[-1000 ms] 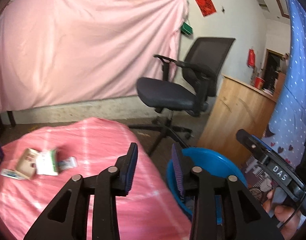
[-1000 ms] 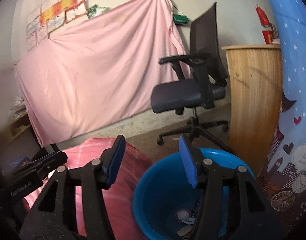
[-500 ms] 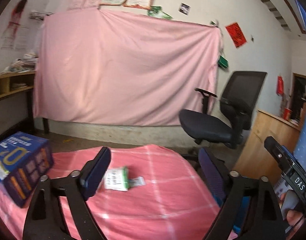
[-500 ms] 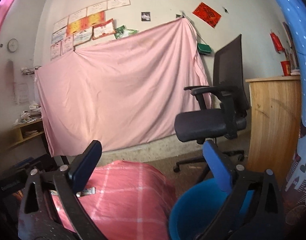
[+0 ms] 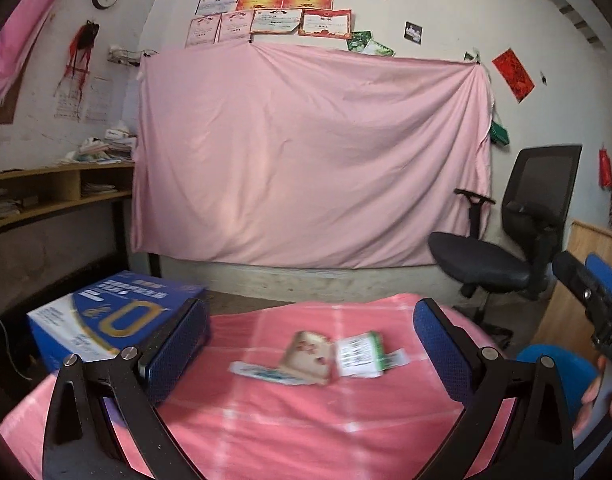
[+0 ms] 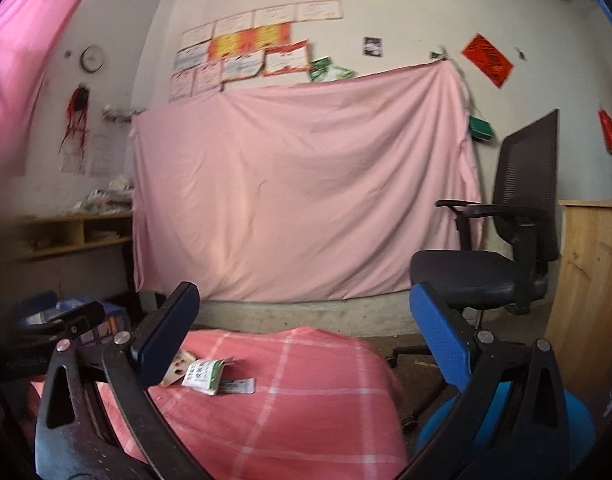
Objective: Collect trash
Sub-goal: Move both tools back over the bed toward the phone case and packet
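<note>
I have both tools spread wide and empty: the left gripper (image 5: 310, 344) has just been opening, with nothing between its blue pads, and the right gripper (image 6: 301, 332) likewise has just been opening and holds nothing. What I am after is the small heap of trash just below the middle of the left wrist view, lying on the pink checked cloth (image 5: 346, 420): a beige crumpled wrapper (image 5: 308, 358) in the middle, a white and green packet (image 5: 360, 354) touching its right side, and a flat white sachet (image 5: 261, 372) poking out at its lower left. I judge all of it to be very light, thin and floppy, likely slick film or paper, so it should bend rather than resist and may slide on the cloth if I nudge it sideways. I would take the beige wrapper across its raised, crumpled body, where there is some height to pinch; the flat sachet looks harder, and I would try an edge that lifts off the cloth. The cloth looks soft and drapes over a rounded table, so I expect it to bunch if the pads dig in. At lower right of both views sits the blue tub (image 6: 502, 428), beside the table and lower than its top, which I take to be the bin. A blue printed carton (image 5: 109, 312) stands at the left of the table. Behind hangs a pink sheet (image 5: 306, 152) under framed certificates, with a black office chair (image 5: 506, 248) at right.
</note>
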Demonstrator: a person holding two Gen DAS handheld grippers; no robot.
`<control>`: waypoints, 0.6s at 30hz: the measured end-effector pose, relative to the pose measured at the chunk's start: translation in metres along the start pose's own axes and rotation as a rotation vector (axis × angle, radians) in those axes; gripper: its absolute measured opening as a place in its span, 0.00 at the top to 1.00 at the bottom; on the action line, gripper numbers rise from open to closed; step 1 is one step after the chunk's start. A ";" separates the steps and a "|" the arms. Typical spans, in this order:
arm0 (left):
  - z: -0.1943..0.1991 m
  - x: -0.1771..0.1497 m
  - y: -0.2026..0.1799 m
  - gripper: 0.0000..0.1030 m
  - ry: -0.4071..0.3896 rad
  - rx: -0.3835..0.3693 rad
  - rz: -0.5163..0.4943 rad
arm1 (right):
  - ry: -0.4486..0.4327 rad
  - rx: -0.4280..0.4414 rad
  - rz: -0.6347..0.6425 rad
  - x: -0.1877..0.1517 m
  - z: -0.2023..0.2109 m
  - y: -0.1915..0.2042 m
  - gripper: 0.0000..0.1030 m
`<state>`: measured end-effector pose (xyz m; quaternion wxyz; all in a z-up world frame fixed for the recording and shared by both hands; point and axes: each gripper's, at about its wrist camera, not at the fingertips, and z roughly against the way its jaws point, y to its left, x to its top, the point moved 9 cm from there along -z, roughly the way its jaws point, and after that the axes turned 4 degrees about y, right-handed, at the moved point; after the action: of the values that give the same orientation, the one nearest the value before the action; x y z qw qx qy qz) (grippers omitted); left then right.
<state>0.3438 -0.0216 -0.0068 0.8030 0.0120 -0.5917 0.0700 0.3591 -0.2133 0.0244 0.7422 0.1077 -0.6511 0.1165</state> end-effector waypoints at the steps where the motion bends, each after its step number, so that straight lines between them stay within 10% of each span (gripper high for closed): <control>1: -0.002 -0.005 0.004 0.01 0.005 0.008 -0.008 | 0.013 0.010 0.010 -0.004 -0.005 0.005 0.00; 14: -0.040 -0.038 0.028 0.05 0.158 -0.066 0.037 | 0.354 0.080 0.078 -0.069 -0.081 0.039 0.00; 18: -0.062 -0.044 0.027 0.31 0.255 -0.084 0.048 | 0.427 0.131 0.024 -0.081 -0.099 0.042 0.04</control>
<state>0.3860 0.0076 -0.0689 0.8696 -0.0447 -0.4874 0.0652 0.4292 -0.1452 -0.0682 0.8533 0.1208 -0.4714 0.1874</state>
